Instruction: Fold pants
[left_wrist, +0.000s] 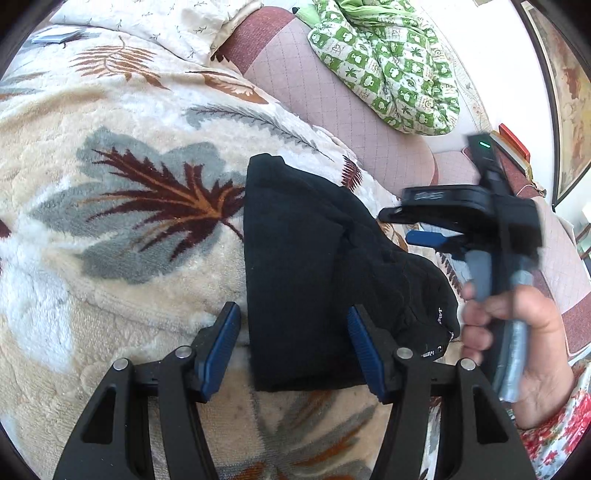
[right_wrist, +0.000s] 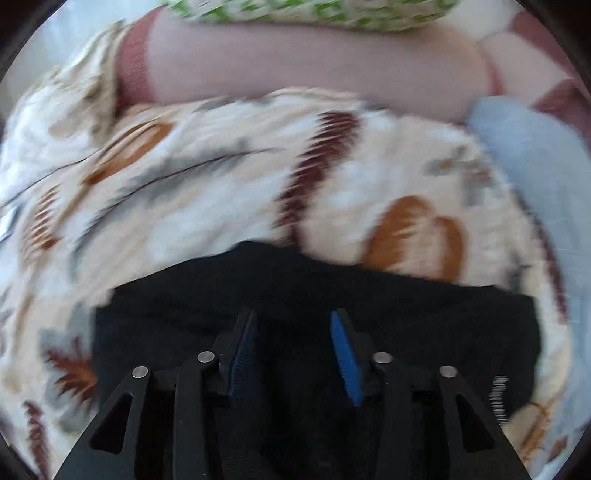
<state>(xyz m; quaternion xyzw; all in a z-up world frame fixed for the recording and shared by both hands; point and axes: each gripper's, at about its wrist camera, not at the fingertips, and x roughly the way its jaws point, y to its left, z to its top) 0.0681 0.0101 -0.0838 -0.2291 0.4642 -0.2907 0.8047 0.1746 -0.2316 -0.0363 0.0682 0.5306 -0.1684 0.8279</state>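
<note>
The left hand-held gripper (left_wrist: 293, 347) stood half open with the folded black pants (left_wrist: 325, 266) lying between its blue pads, ungripped; the right hand-held gripper (right_wrist: 293, 354) hung parted and empty above them; the pants rested on a leaf-patterned blanket (left_wrist: 129, 192) covering the bed; a green quilt (left_wrist: 388, 62) lay beyond

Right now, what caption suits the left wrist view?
Open left claw poised over folded black pants on a leaf-patterned blanket, right claw alongside.

Folded pants (left_wrist: 314, 266) on the blanket (left_wrist: 129, 240) over the bed, quilt (left_wrist: 384, 62) behind on the mattress (left_wrist: 325, 110), left claw (left_wrist: 295, 347) straddling the pants' near edge, right claw (left_wrist: 417, 225) to their right
</note>
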